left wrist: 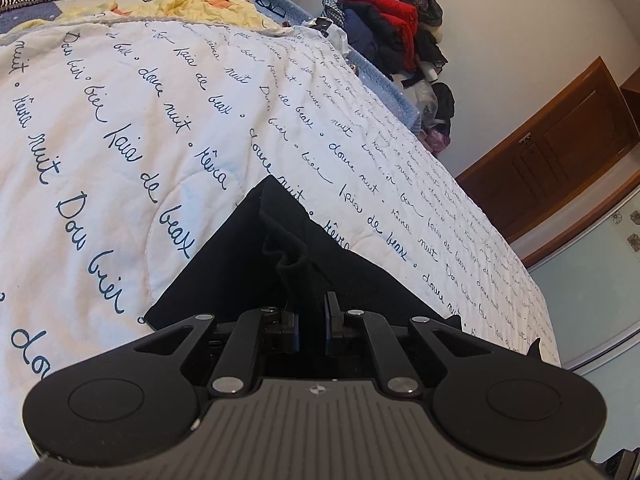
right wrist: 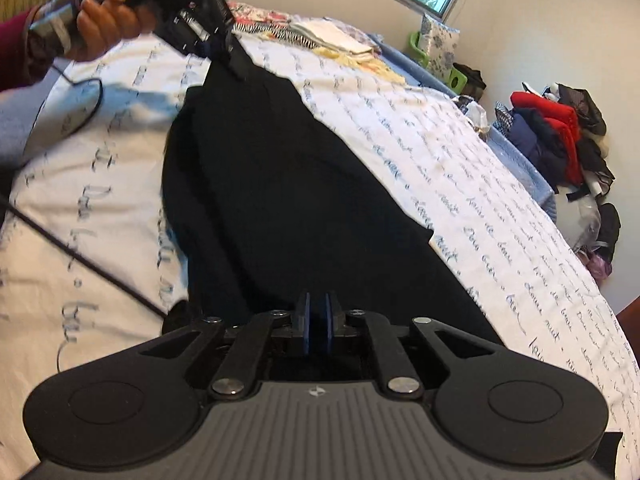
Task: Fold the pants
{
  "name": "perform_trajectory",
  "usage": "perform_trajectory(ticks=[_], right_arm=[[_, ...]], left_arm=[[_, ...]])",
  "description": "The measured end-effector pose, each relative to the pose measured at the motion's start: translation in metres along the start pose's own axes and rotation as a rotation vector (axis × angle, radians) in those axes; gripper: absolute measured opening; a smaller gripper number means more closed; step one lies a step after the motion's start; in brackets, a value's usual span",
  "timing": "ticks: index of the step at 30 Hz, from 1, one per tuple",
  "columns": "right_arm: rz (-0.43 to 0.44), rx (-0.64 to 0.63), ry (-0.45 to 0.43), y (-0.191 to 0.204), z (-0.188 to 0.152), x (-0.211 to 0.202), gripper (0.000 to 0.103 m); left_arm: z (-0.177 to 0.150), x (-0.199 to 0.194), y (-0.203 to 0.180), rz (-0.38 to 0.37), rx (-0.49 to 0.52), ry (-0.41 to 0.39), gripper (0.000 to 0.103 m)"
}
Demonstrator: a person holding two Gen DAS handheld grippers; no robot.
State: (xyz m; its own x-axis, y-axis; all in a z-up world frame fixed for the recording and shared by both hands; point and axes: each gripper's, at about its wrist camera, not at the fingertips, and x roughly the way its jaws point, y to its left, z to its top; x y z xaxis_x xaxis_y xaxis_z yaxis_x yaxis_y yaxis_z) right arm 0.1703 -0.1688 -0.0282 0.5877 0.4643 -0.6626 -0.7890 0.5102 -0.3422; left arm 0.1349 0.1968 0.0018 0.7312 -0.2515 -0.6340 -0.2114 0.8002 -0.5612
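Black pants point(right wrist: 280, 180) lie in a long band on the white quilt point(right wrist: 460, 168) printed with script. At the far end a hand point(right wrist: 104, 12) holds my left gripper point(right wrist: 234, 66), which is tipped down onto the pants' end. In the left wrist view that left gripper point(left wrist: 312, 308) is shut on a bunched ridge of the black pants point(left wrist: 240, 272), which rises from between its pads. My right gripper point(right wrist: 317, 308) sits low over the near end of the pants. Its blue pads stand a slim gap apart, and the gap is too dark to show whether cloth is in it.
Folded laundry point(right wrist: 336, 36) lies at the head of the bed. A heap of red and dark clothes point(right wrist: 560, 132) stands against the wall past the bed's far side. A black cable point(right wrist: 80, 256) crosses the quilt on the left. A wooden door point(left wrist: 560, 148) is beyond the bed.
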Motion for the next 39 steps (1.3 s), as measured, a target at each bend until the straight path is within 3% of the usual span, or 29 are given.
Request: perform_trajectory(ticks=[1,3,4,6,12,13,14,15,16,17,22,28,34,39], right_arm=[[-0.004,-0.012,0.003,0.003,-0.002,0.001,0.014],[-0.024,-0.054,0.007,0.011,-0.005,0.002,0.035],[-0.036,-0.083,0.001,0.015,-0.006,0.002,0.05],[-0.055,-0.146,-0.013,0.024,-0.008,0.002,0.056],[-0.102,-0.269,0.025,0.036,0.007,0.025,0.051],[-0.091,-0.282,0.026,0.038,0.009,0.029,0.043],[-0.071,-0.278,0.026,0.039,0.011,0.032,0.025],[-0.048,-0.266,0.033,0.04,0.012,0.035,0.015],[-0.043,-0.26,0.044,0.042,0.012,0.038,0.007],[-0.045,-0.26,0.051,0.043,0.012,0.039,0.005],[0.076,-0.054,0.026,0.025,0.012,0.015,0.003],[0.212,0.055,-0.018,0.023,0.01,-0.006,0.003],[0.204,0.078,0.007,0.025,0.007,0.006,0.003],[0.213,0.143,-0.024,0.02,0.003,-0.002,0.008]], left_arm=[[-0.001,0.001,-0.001,0.003,0.002,0.001,0.014],[-0.001,0.001,0.0,0.007,0.002,0.005,0.015],[-0.001,0.002,0.0,0.009,0.002,0.007,0.015],[-0.001,0.002,0.002,0.016,0.001,0.011,0.015],[-0.002,0.004,0.001,0.025,-0.001,0.007,0.015],[-0.002,0.004,0.001,0.029,0.002,0.005,0.015],[-0.003,0.004,0.002,0.034,0.002,0.002,0.015],[-0.003,0.005,0.003,0.039,-0.001,0.001,0.015],[-0.002,0.005,0.005,0.042,-0.008,0.002,0.015],[-0.002,0.005,0.006,0.042,-0.017,0.005,0.015],[-0.004,-0.003,0.009,0.04,-0.024,-0.013,0.015],[-0.009,-0.012,0.015,0.062,-0.02,-0.032,0.015],[-0.016,0.014,0.019,0.155,0.025,0.034,0.015],[-0.017,0.009,0.016,0.191,0.063,0.023,0.026]])
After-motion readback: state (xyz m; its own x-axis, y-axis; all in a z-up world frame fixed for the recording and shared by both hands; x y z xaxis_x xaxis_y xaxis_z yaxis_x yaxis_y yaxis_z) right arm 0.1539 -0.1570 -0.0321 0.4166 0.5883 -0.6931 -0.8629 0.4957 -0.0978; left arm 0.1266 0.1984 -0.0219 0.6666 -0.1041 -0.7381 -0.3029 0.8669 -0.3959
